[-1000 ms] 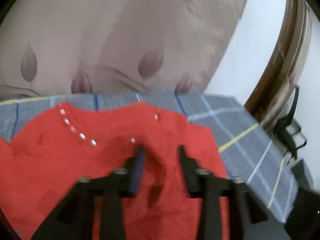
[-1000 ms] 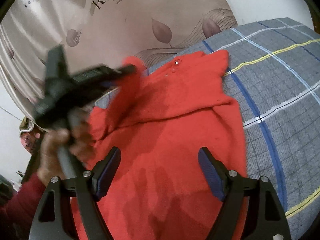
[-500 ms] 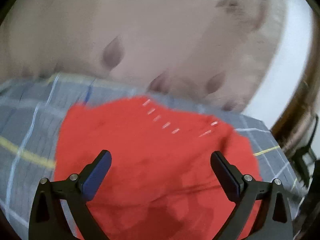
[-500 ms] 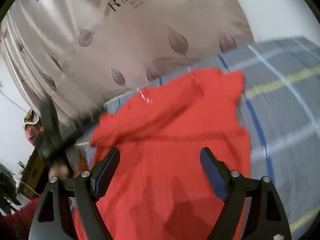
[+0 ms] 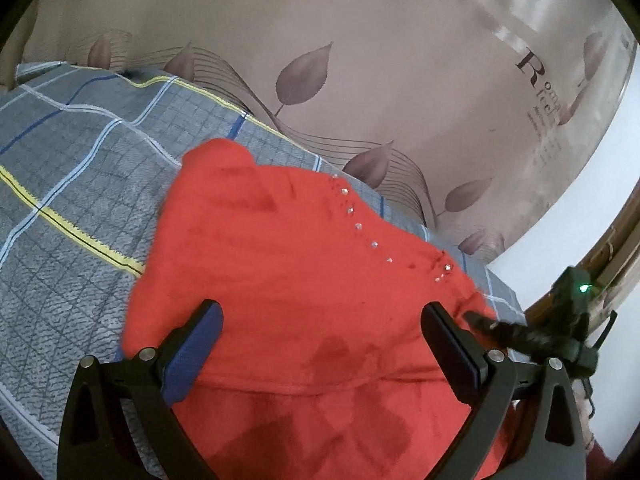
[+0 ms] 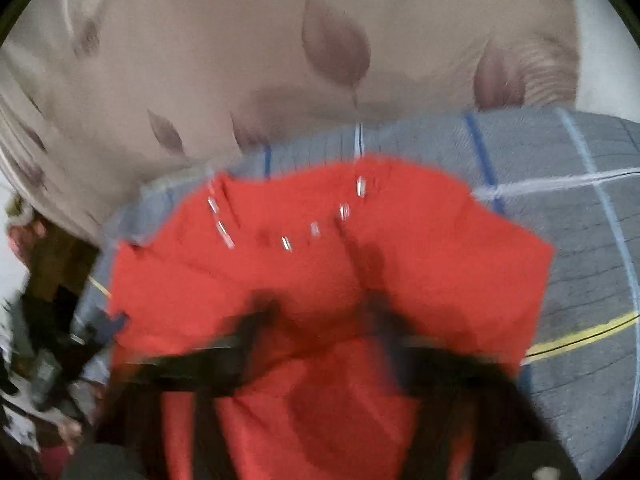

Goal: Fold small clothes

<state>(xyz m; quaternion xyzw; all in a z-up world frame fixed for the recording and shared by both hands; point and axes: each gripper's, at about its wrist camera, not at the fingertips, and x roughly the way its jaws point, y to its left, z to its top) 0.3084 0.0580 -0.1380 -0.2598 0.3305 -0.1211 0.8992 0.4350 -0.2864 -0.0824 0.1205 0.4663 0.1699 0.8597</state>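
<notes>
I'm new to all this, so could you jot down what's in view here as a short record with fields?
Garment: red top, lying on the bed
Trim: row of shiny studs near the neckline
Surface: grey plaid bedcover
Backdrop: beige leaf-print fabric
Left hand-held gripper: open, over the top
Right hand-held gripper: blurred, fingers close together on a ridge of cloth; grip unclear

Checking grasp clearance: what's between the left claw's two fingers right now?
Only the red garment, lying on the plaid sheet beneath the open left claw; nothing else sits in that gap. Left wrist view shows it.
</notes>
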